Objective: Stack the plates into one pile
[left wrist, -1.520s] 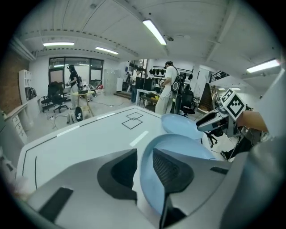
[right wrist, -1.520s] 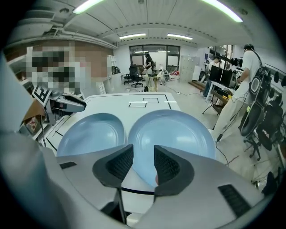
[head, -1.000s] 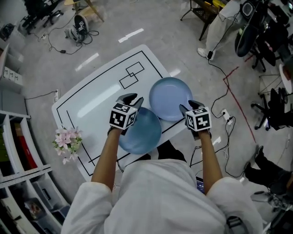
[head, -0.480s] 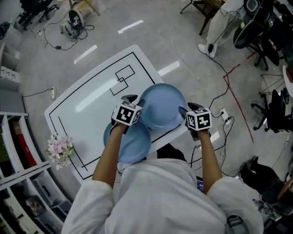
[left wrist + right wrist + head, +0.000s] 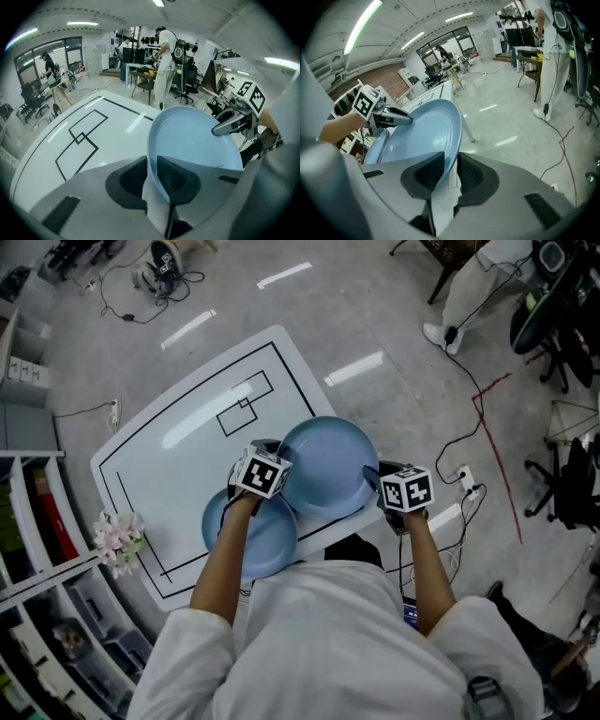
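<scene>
Two light blue plates are in play. The upper plate (image 5: 323,465) hangs tilted between both grippers, partly over the lower plate (image 5: 246,538), which lies flat near the table's front edge. My left gripper (image 5: 275,476) pinches the upper plate's left rim, its jaws closing with the rim (image 5: 151,159) between the pads. My right gripper (image 5: 373,482) grips the opposite rim (image 5: 452,157), jaws also closing on it. The left gripper view looks into the plate's bowl (image 5: 197,140), and the right gripper view shows the same plate (image 5: 424,133) with the lower plate (image 5: 375,147) beneath it.
The white table (image 5: 178,442) carries black line markings and a small bunch of pink flowers (image 5: 117,542) at its left front corner. Shelving stands at the far left. Cables lie on the floor around the table, and a person (image 5: 473,287) stands at the top right.
The upper plate has moved left off the table's right side and now overlaps the lower plate. Both grippers have closed in on its rims and travelled with it.
</scene>
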A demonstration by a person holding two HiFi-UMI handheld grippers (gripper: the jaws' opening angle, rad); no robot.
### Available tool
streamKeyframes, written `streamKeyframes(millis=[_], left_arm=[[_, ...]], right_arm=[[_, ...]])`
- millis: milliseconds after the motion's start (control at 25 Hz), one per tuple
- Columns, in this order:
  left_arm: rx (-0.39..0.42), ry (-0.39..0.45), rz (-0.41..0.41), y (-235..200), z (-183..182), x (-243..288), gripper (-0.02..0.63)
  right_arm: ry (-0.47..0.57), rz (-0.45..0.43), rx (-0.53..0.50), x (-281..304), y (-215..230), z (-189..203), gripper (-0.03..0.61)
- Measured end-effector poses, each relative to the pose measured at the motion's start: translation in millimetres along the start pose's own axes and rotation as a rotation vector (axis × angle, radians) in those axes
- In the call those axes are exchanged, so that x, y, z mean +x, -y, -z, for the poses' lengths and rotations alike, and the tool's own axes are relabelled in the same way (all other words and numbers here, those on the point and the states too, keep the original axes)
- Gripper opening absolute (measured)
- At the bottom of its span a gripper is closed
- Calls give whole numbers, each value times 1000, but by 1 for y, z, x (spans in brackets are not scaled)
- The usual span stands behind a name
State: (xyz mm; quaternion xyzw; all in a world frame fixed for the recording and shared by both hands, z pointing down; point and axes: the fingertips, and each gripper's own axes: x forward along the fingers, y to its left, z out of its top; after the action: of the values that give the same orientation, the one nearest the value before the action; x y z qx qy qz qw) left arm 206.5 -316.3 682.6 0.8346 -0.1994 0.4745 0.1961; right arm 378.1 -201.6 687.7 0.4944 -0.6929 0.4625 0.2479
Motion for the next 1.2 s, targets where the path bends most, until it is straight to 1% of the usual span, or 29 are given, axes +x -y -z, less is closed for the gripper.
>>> streamKeyframes(millis=[160, 280, 360, 480, 560, 680, 800, 960, 1080, 1200], left_arm=[[-7, 12, -3, 1, -5, -1, 71], [-30, 58, 17, 6, -12, -8, 55], [-57, 106, 32, 8, -20, -18, 41], [-57, 192, 16, 9, -30, -43, 31], [-45, 247, -5, 10, -33, -64, 29], [-41, 338, -37, 12, -32, -99, 28], [-58, 402, -63, 18, -12, -139, 29], [-99, 463, -81, 21, 24, -186, 29], [-144, 469, -98, 17, 58, -213, 29], [-181, 455, -111, 13, 96, -229, 29]], right_arm=[[13, 19, -2, -1, 0, 0, 94], [42, 40, 8, -9, 1, 2, 90], [78, 59, 29, -18, 0, -1, 80], [138, 95, 52, -33, -9, -10, 61], [176, 119, 45, -46, -21, -17, 50], [241, 156, 5, -68, -44, -30, 48], [281, 184, -47, -88, -79, -30, 48], [321, 187, -113, -107, -132, -20, 46], [330, 170, -153, -109, -172, -10, 44], [307, 145, -188, -99, -202, 6, 46]])
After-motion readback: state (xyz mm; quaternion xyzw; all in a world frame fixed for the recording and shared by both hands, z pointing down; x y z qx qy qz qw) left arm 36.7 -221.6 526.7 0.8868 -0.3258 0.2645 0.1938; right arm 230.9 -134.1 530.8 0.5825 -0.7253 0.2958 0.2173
